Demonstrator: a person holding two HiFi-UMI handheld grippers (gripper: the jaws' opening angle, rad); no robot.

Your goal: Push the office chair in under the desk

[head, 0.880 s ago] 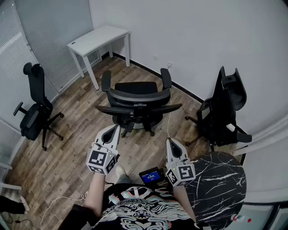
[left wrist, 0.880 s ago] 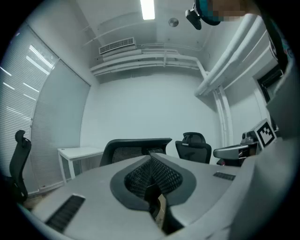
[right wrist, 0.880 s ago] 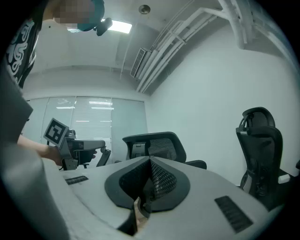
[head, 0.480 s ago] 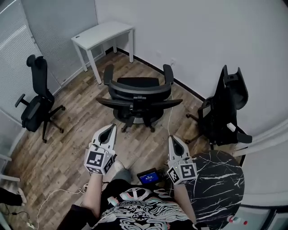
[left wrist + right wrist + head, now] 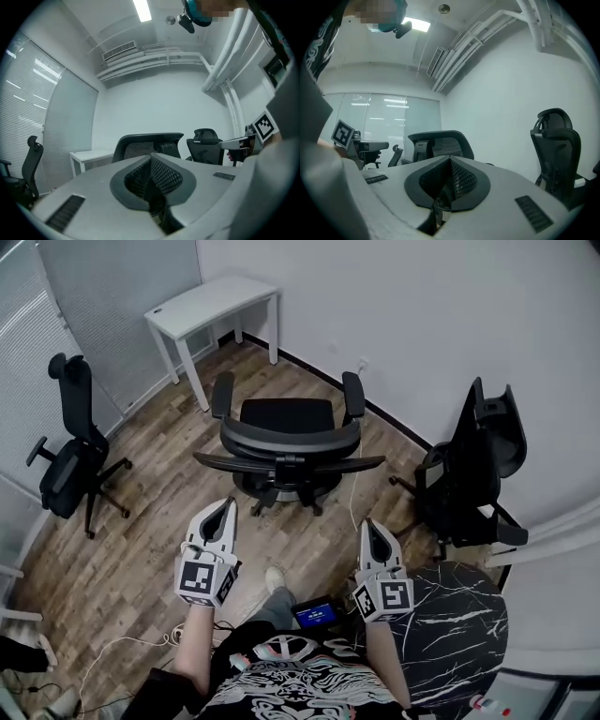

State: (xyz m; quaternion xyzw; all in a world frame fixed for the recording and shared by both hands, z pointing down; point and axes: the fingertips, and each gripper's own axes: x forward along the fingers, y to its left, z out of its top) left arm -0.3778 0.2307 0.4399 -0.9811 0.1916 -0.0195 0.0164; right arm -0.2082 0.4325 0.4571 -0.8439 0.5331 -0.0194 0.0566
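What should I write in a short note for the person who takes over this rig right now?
Left gripper: shut, empty, touching nothing.
Right gripper: shut, empty, touching nothing.
Office chair: mid-floor ahead of both grippers, its back toward the person.
Desk: far corner, beyond the chair and to the left.
Done: nothing yet; the chair is not under the desk.
To do: reach the backrest and push the chair in.

I seemed to step closer to the office chair point(image 5: 289, 439), and my left gripper point(image 5: 223, 506) and right gripper point(image 5: 370, 524) spread slightly wider apart.
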